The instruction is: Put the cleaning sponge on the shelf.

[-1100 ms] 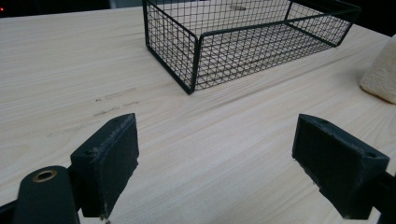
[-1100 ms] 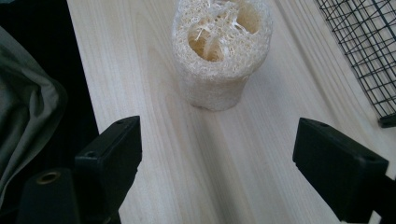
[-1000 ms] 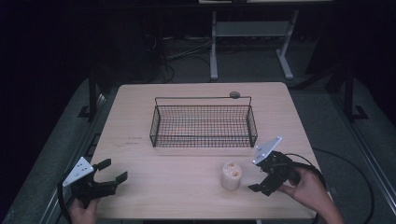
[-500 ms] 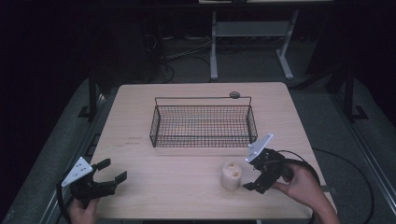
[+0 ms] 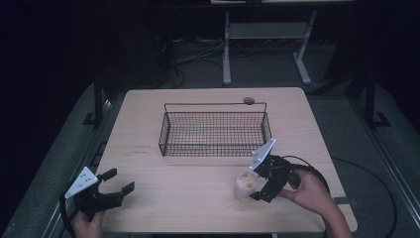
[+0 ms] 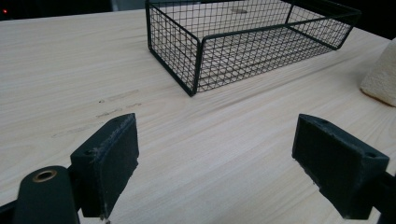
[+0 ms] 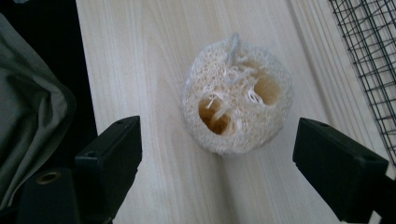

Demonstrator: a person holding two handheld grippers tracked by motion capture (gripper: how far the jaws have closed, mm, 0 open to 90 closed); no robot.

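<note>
A pale, fibrous loofah piece (image 5: 245,184) with holes in its top stands on the wooden table (image 5: 198,198) near the front right. My right gripper (image 5: 258,182) hovers right beside and above it, open. In the right gripper view the loofah (image 7: 237,111) lies just ahead of the gap between the wide-apart jaws of the right gripper (image 7: 217,154), untouched. My left gripper (image 5: 120,180) rests open at the front left corner with nothing in it. In the left gripper view that gripper (image 6: 215,158) faces the black wire basket (image 6: 243,42), and the loofah's edge (image 6: 380,77) shows at far right.
The black wire basket (image 5: 214,130) sits mid-table, behind the loofah. A small round grey object (image 5: 248,100) lies behind the basket. The table's front edge and grey cloth (image 7: 32,107) are close to the right gripper.
My right gripper has moved left, closing in on the loofah until it sits right beside it. The left gripper has stayed put.
</note>
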